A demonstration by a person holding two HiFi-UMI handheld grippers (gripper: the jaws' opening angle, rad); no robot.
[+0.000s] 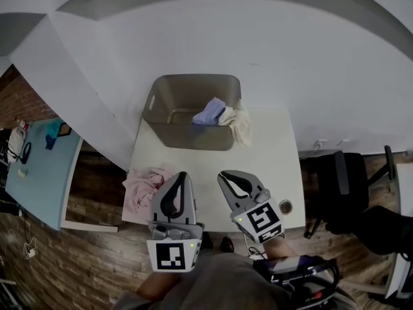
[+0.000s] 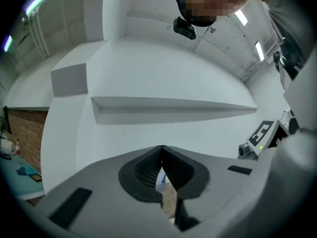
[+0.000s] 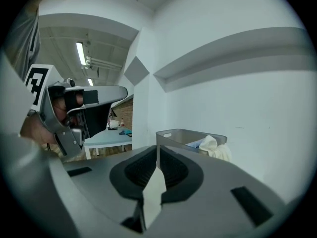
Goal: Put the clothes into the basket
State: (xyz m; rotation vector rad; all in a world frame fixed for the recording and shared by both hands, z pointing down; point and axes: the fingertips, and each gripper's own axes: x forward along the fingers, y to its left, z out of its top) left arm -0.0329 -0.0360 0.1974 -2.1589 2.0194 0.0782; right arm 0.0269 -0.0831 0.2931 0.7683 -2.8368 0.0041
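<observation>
In the head view, the grey basket (image 1: 187,134) sits at the far end of the white table (image 1: 271,154). A blue garment (image 1: 210,112) lies inside it, and a cream garment (image 1: 240,124) is draped over its right rim. A pink garment (image 1: 145,183) is not in the basket: it lies crumpled on the table's left edge, well short of the basket. The left gripper (image 1: 183,174) is just beside the pink garment. The right gripper (image 1: 223,174) is on the other side of the left one, and both point toward the basket.

The left gripper view shows its jaws pressed together with nothing caught between the ribbed pads. The view ahead is mostly bare wall, because the gripper is aimed above the basket.

In the right gripper view the jaws are likewise closed and empty, with the basket straight ahead and the cream cloth hanging at its rim.

The step in hand looks like fetching the pink garment (probably the last piece left out). That calls for the left gripper to open, swing away from the basket and down onto the pink heap, pinch a fold, then carry it over the rim. The hanging cream cloth may need tucking in.
</observation>
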